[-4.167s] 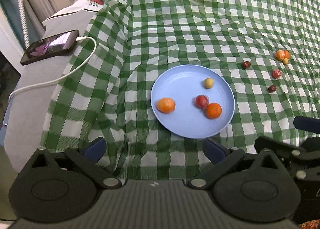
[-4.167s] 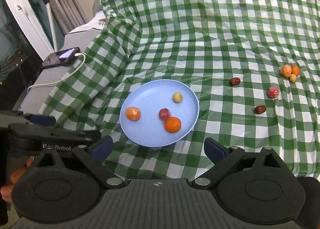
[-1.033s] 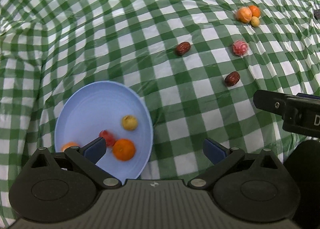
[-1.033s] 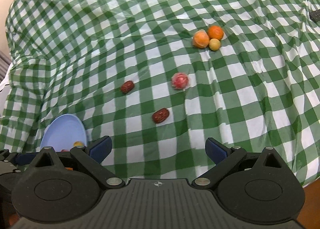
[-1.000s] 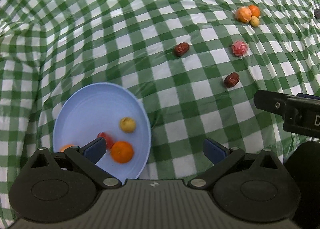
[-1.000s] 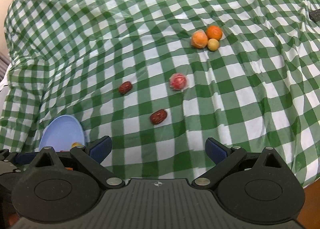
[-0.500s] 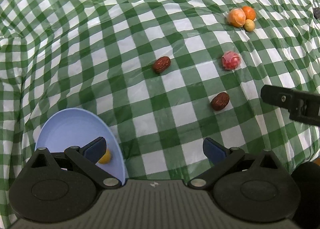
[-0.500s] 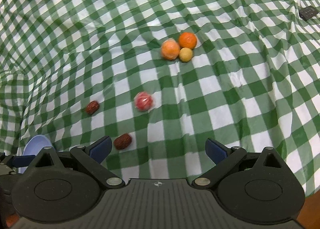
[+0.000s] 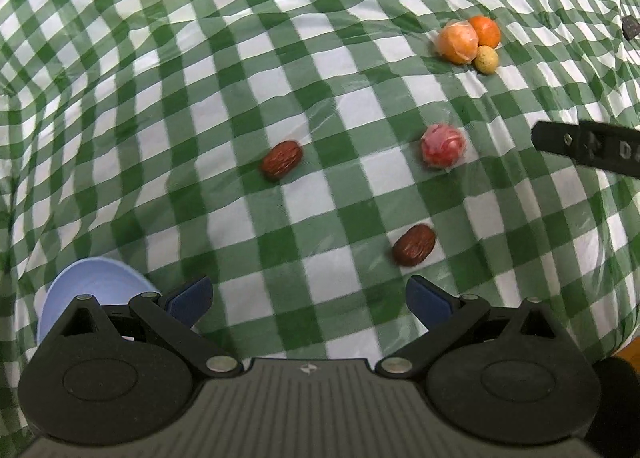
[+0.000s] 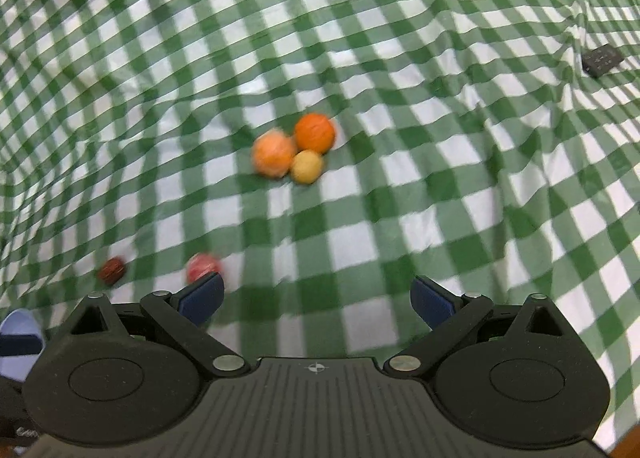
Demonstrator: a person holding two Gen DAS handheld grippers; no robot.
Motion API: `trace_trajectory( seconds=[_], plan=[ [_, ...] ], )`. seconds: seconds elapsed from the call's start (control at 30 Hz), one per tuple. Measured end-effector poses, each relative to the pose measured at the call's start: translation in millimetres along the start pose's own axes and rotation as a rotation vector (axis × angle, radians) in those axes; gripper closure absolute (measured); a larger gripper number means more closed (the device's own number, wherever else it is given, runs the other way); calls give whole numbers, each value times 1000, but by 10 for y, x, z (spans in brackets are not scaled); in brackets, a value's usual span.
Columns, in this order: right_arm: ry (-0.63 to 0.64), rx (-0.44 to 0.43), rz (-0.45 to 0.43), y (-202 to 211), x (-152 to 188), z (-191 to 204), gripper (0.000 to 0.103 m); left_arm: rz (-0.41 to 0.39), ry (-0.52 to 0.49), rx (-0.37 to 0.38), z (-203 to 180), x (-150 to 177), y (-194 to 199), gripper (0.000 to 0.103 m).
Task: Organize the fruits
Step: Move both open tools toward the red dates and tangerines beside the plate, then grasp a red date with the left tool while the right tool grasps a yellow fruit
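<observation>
On the green checked cloth lie two brown dates (image 9: pixel 281 159) (image 9: pixel 413 245), a red wrapped fruit (image 9: pixel 443 145), and a cluster of two oranges (image 9: pixel 458 41) (image 9: pixel 485 31) with a small yellow fruit (image 9: pixel 486 59). My left gripper (image 9: pixel 308 300) is open and empty, just short of the nearer date. The blue plate (image 9: pixel 88 284) shows at its lower left. My right gripper (image 10: pixel 316 300) is open and empty, facing the cluster (image 10: pixel 294 150). The red fruit (image 10: pixel 202 267) sits by its left finger, one date (image 10: pixel 112 270) further left.
A dark remote (image 10: pixel 601 59) lies at the far right of the cloth. The right gripper's body (image 9: pixel 588 148) juts in at the right of the left wrist view. The cloth's front edge drops off at the lower right (image 9: pixel 616 334).
Both grippers have moved right and forward, away from the plate toward the loose fruits. The plate has slid to the lower left of both views. Both stay open.
</observation>
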State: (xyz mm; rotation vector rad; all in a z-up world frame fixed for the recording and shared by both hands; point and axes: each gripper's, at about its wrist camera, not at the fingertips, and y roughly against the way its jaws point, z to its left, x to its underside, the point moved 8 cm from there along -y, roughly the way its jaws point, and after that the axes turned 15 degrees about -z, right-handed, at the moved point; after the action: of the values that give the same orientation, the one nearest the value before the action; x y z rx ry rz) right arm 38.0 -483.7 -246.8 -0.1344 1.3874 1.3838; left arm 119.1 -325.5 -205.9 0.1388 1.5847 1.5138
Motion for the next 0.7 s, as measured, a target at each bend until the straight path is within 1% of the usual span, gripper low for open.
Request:
trace_trajectory(
  seconds=[0.13, 0.2, 0.3, 0.37, 0.47, 0.7],
  plan=[
    [61, 11, -58, -179, -121, -58, 4, -8, -1, 32, -113, -60, -89, 0],
    [103, 2, -96, -275, -178, -48, 4, -9, -7, 42, -158, -79, -133, 0],
    [177, -22, -129, -480, -248, -15, 11, -9, -26, 44, -218, -90, -201, 0],
    [217, -17, -138, -616, -280, 19, 20, -6, -38, 42, -242, -87, -245, 0],
    [249, -27, -156, -772, -313, 69, 24, -3, -46, 39, -244, -79, -294, 0],
    [345, -57, -158, -1057, -265, 210, 25, 1, -51, 45, -258, -75, -406, 1]
  ],
)
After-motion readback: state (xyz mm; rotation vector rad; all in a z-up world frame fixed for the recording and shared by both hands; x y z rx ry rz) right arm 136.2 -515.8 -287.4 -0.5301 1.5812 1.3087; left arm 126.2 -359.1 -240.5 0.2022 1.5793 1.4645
